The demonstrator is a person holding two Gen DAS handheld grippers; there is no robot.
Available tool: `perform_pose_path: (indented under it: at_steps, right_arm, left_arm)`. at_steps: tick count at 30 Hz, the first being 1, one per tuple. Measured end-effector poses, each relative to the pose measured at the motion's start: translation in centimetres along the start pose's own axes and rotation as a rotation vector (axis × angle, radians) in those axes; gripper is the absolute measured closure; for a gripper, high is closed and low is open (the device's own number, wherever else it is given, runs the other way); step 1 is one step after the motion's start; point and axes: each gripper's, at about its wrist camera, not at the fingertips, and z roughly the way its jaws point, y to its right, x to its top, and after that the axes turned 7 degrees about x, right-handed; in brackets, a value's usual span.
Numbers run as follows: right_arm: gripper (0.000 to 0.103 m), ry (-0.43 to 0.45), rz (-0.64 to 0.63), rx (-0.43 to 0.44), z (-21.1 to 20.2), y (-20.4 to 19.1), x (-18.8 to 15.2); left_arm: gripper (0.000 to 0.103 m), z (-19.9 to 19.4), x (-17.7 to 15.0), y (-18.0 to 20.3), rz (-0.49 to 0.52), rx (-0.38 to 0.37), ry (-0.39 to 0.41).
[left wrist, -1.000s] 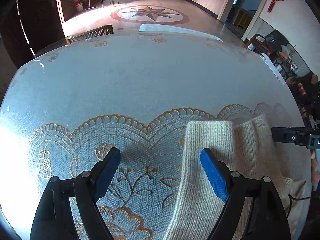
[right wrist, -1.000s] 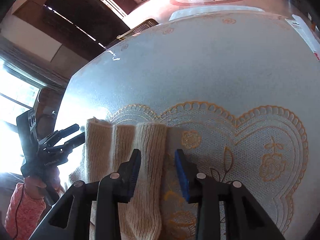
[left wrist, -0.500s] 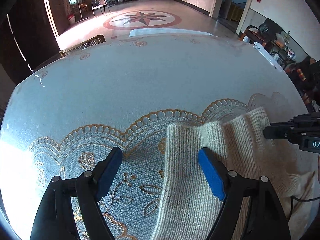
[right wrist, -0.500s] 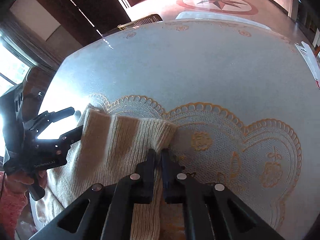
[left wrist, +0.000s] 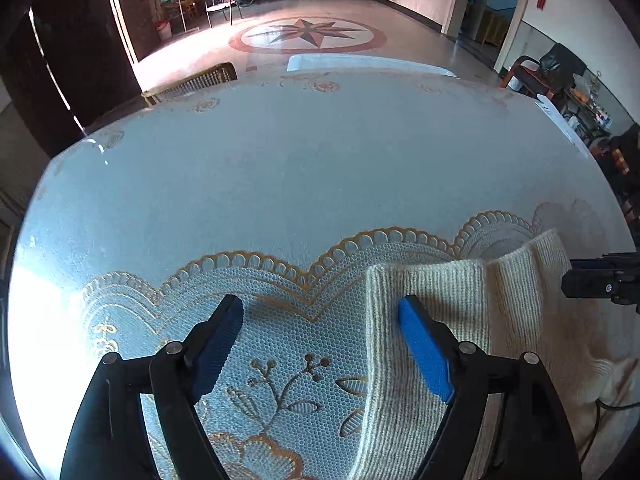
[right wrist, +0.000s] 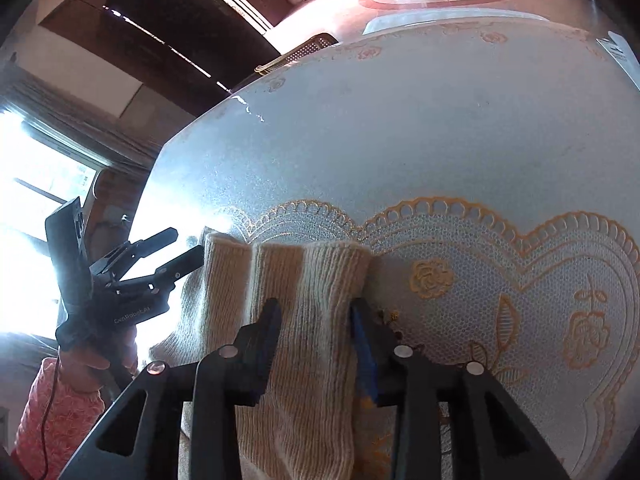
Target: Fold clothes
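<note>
A cream ribbed knit garment (right wrist: pixel 320 320) is seen lying at the near edge of the surface (right wrist: pixel 440 140), on the gold-patterned lace cloth (right wrist: pixel 520 280); whether it is a sweater sleeve or a folded body panel cannot be told. Its long axis runs away from the person, and its squared, folded end points toward the far side of the surface.

The right claw (right wrist: pixel 316 340) is set astride the rightmost fold of the knit, one jaw on each side, in line with the long axis. Its jaws are opening from a narrow gap; the fold lies between them, and the pads seem not to press it.

The left claw (left wrist: pixel 320 344) is held wide, its jaws also opening, with only the lace cloth between them. The garment (left wrist: pixel 440 340) lies to its right, the left edge passing just under the right blue pad (left wrist: pixel 424 356).

The right claw is judged the nearer, already over the fold; the left would have to be shifted sideways toward the knit's left edge before a matching grip could be taken.
</note>
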Motion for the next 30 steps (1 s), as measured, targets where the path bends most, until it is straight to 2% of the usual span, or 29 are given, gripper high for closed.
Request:
perform_pose_path:
  at_steps: [2, 4, 5, 6, 7, 8, 10, 11, 12, 13, 15, 18, 21, 24, 27, 30]
  right_arm:
    - [0.067, 0.004, 0.001, -0.016, 1.0, -1.2, 0.7]
    - [0.073, 0.008, 0.002, -0.052, 1.5, -1.9, 1.1]
    - [0.078, 0.009, 0.003, -0.075, 1.7, -2.1, 1.2]
    - [0.090, 0.002, -0.011, -0.119, 1.9, -2.4, 1.3]
    - [0.098, -0.004, -0.031, -0.156, 1.9, -2.5, 1.3]
    - [0.098, -0.005, -0.042, -0.163, 1.9, -2.6, 1.2]
    - [0.099, 0.011, -0.016, -0.148, 1.3, -2.1, 0.9]
    - [0.099, 0.020, -0.001, -0.140, 1.2, -1.9, 0.7]
    - [0.099, 0.023, 0.003, -0.139, 1.1, -1.9, 0.6]
    - [0.099, 0.027, 0.007, -0.138, 1.0, -1.9, 0.5]
    - [0.099, 0.021, -0.004, -0.144, 0.7, -1.9, 0.3]
    - [0.099, 0.029, 0.004, -0.135, 0.4, -1.7, 0.1]
    - [0.099, 0.043, 0.027, -0.123, 0.2, -1.5, 0.1]
    - [0.099, 0.058, 0.058, -0.105, 0.5, -1.3, 0.4]
    - [0.100, 0.093, 0.087, -0.055, -0.2, -1.2, 0.3]
    - [0.100, 0.120, 0.098, -0.013, -1.3, -1.5, 0.2]
  left_arm:
    - [0.019, 0.0, -0.2, 0.2, -0.001, -0.001, 0.011]
    - [0.019, 0.1, -0.4, 0.5, -0.009, -0.002, 0.022]
    - [0.019, 0.1, -0.6, 0.6, -0.010, -0.002, 0.028]
    - [0.020, 0.1, -0.8, 0.7, -0.009, -0.004, 0.035]
    - [0.027, -0.1, -1.1, 0.8, -0.001, -0.012, 0.041]
    - [0.032, -0.2, -1.3, 1.0, 0.009, -0.020, 0.046]
    - [0.058, -0.4, -1.2, 1.5, 0.036, -0.039, 0.043]
    - [0.066, -0.5, -1.1, 1.7, 0.049, -0.045, 0.042]
    - [0.081, -0.8, -1.1, 1.9, 0.061, -0.040, 0.044]
    - [0.084, -1.1, -1.3, 1.9, 0.082, -0.032, 0.051]
    - [0.086, -1.3, -1.6, 1.9, 0.119, -0.030, 0.058]
    - [0.096, -1.4, -1.9, 1.5, 0.092, -0.095, 0.064]
    - [0.098, -1.3, -2.0, 1.3, 0.053, -0.151, 0.057]
    - [0.098, -2.1, -2.3, 0.9, 0.048, -0.175, 0.062]
    - [0.098, -3.3, -2.4, 0.4, 0.027, -0.191, 0.093]
    - [0.098, -5.1, -2.2, -0.6, -0.046, -0.249, 0.137]
